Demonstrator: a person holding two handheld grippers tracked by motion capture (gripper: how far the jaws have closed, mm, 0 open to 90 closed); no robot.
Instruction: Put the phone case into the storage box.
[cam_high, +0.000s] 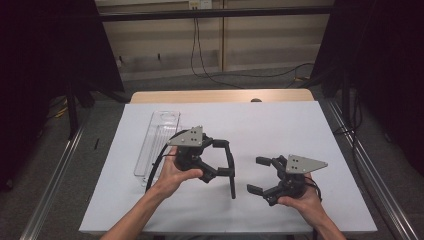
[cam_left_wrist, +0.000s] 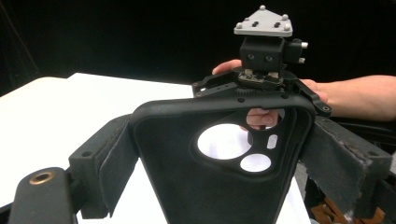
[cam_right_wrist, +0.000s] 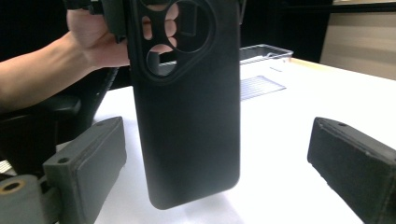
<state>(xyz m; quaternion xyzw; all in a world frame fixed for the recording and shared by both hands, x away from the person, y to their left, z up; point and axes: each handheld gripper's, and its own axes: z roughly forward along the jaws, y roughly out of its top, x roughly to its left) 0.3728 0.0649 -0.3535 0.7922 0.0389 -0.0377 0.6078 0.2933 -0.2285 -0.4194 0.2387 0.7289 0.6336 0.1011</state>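
My left gripper (cam_high: 230, 159) is shut on a black phone case (cam_high: 233, 185), which shows edge-on and upright above the white sheet. In the left gripper view the case (cam_left_wrist: 187, 186), with its round camera cutouts, sits clamped between the two padded jaws of my left gripper (cam_left_wrist: 224, 163). My right gripper (cam_high: 259, 175) stands open just right of the case, jaws pointing at it. In the right gripper view the case (cam_right_wrist: 187, 116) hangs close ahead, and my right gripper (cam_right_wrist: 217, 140) has its jaws spread wide on either side without touching it.
A clear plastic tray (cam_high: 157, 142) lies on the left part of the white sheet (cam_high: 280, 125), also seen as the tray (cam_right_wrist: 261, 51) behind the case. Dark curtains flank the table, and cables run along the floor beyond its far edge.
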